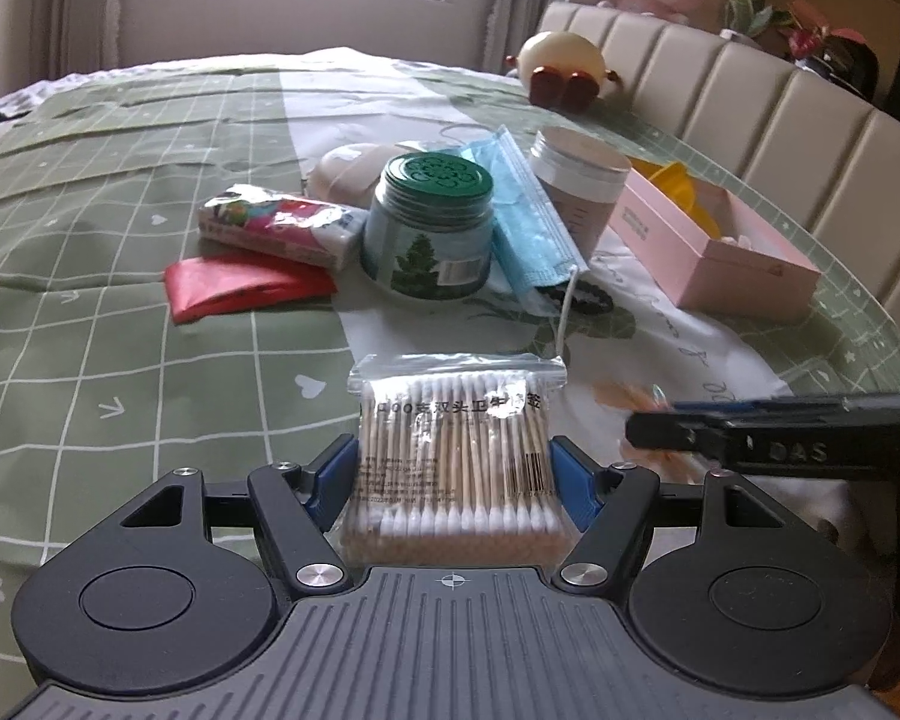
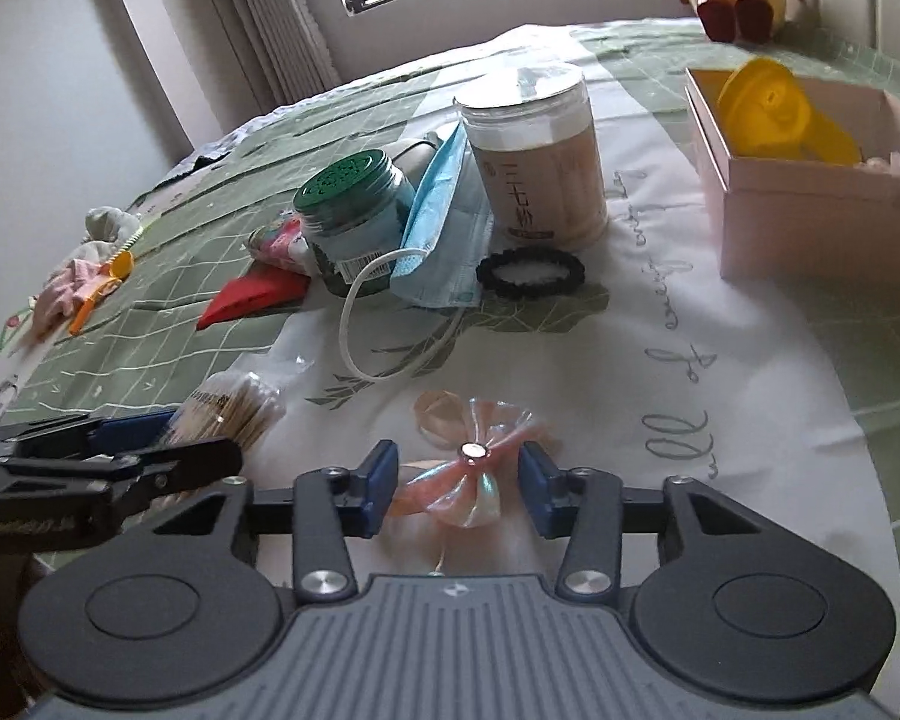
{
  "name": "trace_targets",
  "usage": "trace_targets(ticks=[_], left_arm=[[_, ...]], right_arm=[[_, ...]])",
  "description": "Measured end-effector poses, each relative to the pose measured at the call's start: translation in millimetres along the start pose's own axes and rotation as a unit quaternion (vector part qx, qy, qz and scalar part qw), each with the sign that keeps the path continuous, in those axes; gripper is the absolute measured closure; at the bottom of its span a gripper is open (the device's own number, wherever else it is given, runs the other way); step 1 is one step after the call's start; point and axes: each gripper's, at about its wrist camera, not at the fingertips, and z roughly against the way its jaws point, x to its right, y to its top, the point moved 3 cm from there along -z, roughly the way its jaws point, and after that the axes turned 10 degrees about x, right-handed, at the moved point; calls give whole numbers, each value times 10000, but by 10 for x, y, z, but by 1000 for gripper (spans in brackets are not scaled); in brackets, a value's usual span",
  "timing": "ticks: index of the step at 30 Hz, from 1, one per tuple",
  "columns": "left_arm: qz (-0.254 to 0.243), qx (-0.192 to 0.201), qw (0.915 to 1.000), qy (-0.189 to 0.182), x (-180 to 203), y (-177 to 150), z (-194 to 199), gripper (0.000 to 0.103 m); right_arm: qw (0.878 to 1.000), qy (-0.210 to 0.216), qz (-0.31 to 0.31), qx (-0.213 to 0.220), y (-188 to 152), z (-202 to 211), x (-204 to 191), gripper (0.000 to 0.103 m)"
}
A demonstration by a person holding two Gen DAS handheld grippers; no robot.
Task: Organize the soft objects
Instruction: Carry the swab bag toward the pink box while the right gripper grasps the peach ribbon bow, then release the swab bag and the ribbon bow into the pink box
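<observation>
A clear bag of cotton swabs point(image 1: 456, 450) lies on the bedspread in the left wrist view, and my left gripper point(image 1: 453, 474) has its blue pads pressed against the bag's two sides. In the right wrist view a small pink iridescent bow point(image 2: 456, 480) with a metal centre lies between the pads of my right gripper point(image 2: 459, 486); a gap shows on the right side, so the jaws stand open around it. A blue face mask point(image 2: 444, 228) leans on the jars farther back. A black scrunchie point(image 2: 531, 270) lies beside it.
A green-lidded jar point(image 1: 429, 222), a tall white-lidded jar point(image 1: 576, 180), a tissue pack point(image 1: 282, 222) and a red pouch point(image 1: 240, 288) cluster mid-bed. A pink box point(image 2: 810, 222) holding a yellow item stands at the right. Pink cloth items point(image 2: 72, 288) lie far left.
</observation>
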Motion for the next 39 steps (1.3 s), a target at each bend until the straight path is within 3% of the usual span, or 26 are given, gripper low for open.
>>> trace_targets(ticks=[4,13,21,25,31,32,33,35,37,39], left_arm=[[-44,-23,10000,-10,36,-9,15,29],[-366,-2,9987,-353,461,70,14,29],[-806,62,9917,-995,1204,271,-235,29],[-962,338,9868,-1258,1542,628,-466,29],[-995,1181,9734,-1690,2054,1509,-955,29],[-923,1315,9714,-1749,2111,1632,-1034,28],[-760,1407,9694,-1862,2159,1758,-1149,28],[-358,1184,9699,-2100,2226,1898,-1440,28],[-157,244,9759,-2161,2335,1828,-1911,28],[-811,-436,9802,-1751,2516,1585,-2266,30]], right_arm=[[9990,-54,435,94,24,93,-52,86],[9913,-419,967,791,265,780,229,87],[9816,-796,818,1530,516,1359,822,87],[9750,-962,664,1891,790,1394,1214,87],[9663,-1108,625,2238,1326,1073,1714,85],[9690,-1006,554,2186,1372,980,1812,81],[9720,-953,467,2098,1385,872,1892,70],[9742,-1082,259,1962,1316,700,2042,57],[9748,-1143,145,1909,1138,607,2093,56],[9755,-1155,128,1866,929,562,2049,54]])
